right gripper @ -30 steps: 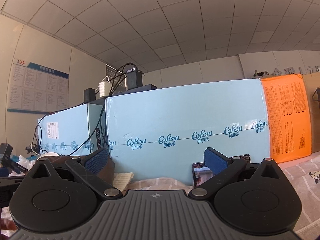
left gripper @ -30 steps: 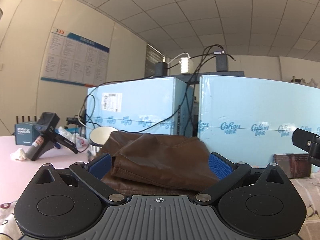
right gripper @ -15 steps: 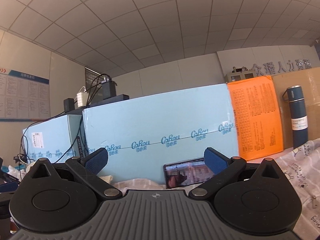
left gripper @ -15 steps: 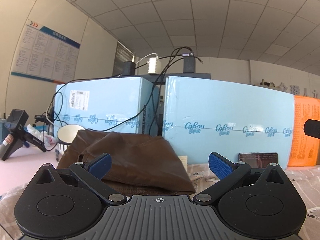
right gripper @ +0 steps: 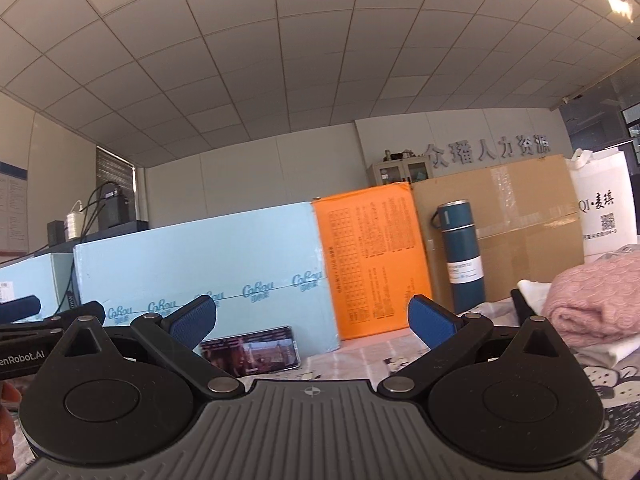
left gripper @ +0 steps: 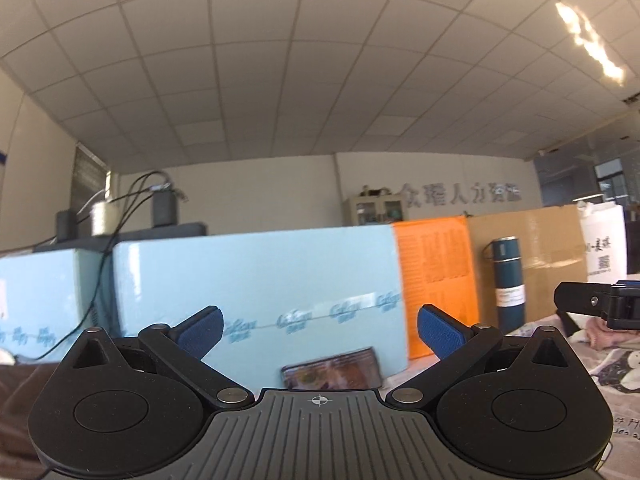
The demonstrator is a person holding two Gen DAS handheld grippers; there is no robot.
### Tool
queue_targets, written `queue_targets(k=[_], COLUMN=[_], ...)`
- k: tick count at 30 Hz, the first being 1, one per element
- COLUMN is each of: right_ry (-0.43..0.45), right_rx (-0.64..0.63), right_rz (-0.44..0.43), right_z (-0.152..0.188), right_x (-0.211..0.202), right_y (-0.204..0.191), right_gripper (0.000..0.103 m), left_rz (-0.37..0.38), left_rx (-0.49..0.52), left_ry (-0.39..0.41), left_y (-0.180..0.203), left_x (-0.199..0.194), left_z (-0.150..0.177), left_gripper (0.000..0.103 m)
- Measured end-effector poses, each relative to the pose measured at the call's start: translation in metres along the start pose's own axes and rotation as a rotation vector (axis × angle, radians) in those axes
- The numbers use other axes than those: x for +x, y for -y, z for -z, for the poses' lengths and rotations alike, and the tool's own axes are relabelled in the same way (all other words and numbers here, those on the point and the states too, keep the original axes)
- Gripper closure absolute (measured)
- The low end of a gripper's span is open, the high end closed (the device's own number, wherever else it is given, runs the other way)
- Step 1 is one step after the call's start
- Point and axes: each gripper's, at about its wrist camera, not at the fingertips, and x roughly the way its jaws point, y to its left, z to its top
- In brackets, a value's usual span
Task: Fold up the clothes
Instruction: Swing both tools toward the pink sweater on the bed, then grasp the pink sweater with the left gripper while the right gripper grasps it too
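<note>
Both grippers, left gripper (left gripper: 318, 326) and right gripper (right gripper: 312, 316), stand wide open and hold nothing. Your brown garment (left gripper: 16, 384) lies at far left; a pink sweater (right gripper: 592, 304) waits at right, seemingly next.

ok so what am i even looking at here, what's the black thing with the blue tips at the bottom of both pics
That black thing is a hand-held gripper; a person carries one in each hand. Each picture comes from a camera on one gripper, looking forward along its two fingers.

The left gripper and the right gripper are both open and hold nothing; the blue tips are finger pads.

Ahead, on a patterned cloth, a phone leans against a light blue box. Beside it stand an orange box, a dark blue flask and a cardboard box. A pink folded garment lies on the right, and a brown garment at the left edge of the left view.
</note>
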Motion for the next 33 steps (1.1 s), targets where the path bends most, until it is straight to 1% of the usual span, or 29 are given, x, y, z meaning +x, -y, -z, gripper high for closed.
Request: queue_targets(k=[3, 5, 7, 9, 11, 14, 17, 20, 21, 22, 23, 24, 26, 27, 28, 29, 31, 33], right_ry=[-0.014, -0.032, -0.055, -0.075, -0.111, -0.185, -0.261, -0.341, -0.364, -0.379, -0.393, -0.390, -0.344, -0.317, -0.262, -0.200, -0.074, 0.022], right_rx=[-0.004, -0.004, -0.014, -0.027, -0.046, -0.071, -0.073, -0.073, -0.070, -0.057, -0.043, -0.035, 0.002, 0.032, 0.067, 0.091, 0.130, 0.181], right_rz=[0.099, 0.187, 0.277, 0.350, 0.396, 0.453, 0.473, 0.477, 0.471, 0.475, 0.480, 0.497, 0.495, 0.485, 0.480, 0.492, 0.522, 0.547], right_z=[-0.007, -0.012, -0.016, -0.019, -0.022, -0.023, -0.018, -0.012, -0.010, -0.007, -0.004, -0.002, 0.000, -0.002, -0.005, -0.008, -0.013, -0.015], right_x=[-0.004, -0.005, -0.005, 0.001, 0.012, 0.037, 0.061, 0.087, 0.094, 0.099, 0.104, 0.106, 0.100, 0.095, 0.086, 0.077, 0.058, 0.043], right_y=[0.034, 0.063, 0.089, 0.114, 0.137, 0.169, 0.193, 0.213, 0.218, 0.224, 0.230, 0.234, 0.240, 0.243, 0.245, 0.247, 0.249, 0.254], right_gripper=[0.000, 0.000, 0.000, 0.000, 0.000, 0.000, 0.000, 0.003, 0.007, 0.025, 0.046, 0.055, 0.077, 0.084, 0.088, 0.090, 0.091, 0.091], left_rz=[0.063, 0.102, 0.146, 0.198, 0.261, 0.357, 0.447, 0.507, 0.521, 0.531, 0.536, 0.539, 0.548, 0.551, 0.551, 0.548, 0.549, 0.569], left_rx=[0.120, 0.182, 0.204, 0.180, 0.126, -0.009, -0.126, -0.183, -0.201, -0.219, -0.239, -0.255, -0.291, -0.303, -0.311, -0.316, -0.324, -0.339], left_ry=[0.072, 0.103, 0.117, 0.111, 0.070, -0.062, -0.198, -0.284, -0.304, -0.323, -0.341, -0.355, -0.376, -0.383, -0.387, -0.394, -0.414, -0.439], left_y=[0.036, 0.059, 0.081, 0.103, 0.127, 0.162, 0.188, 0.206, 0.212, 0.217, 0.220, 0.223, 0.227, 0.230, 0.233, 0.236, 0.244, 0.252], left_x=[0.016, 0.031, 0.049, 0.069, 0.087, 0.116, 0.137, 0.154, 0.160, 0.166, 0.171, 0.176, 0.183, 0.188, 0.191, 0.194, 0.203, 0.210], left_z=[-0.004, -0.010, -0.019, -0.030, -0.038, -0.034, -0.018, -0.004, -0.001, 0.002, 0.005, 0.007, 0.012, 0.014, 0.016, 0.018, 0.022, 0.027], left_gripper=[0.000, 0.000, 0.000, 0.000, 0.000, 0.000, 0.000, 0.000, 0.000, 0.000, 0.000, 0.000, 0.000, 0.000, 0.000, 0.000, 0.000, 0.000])
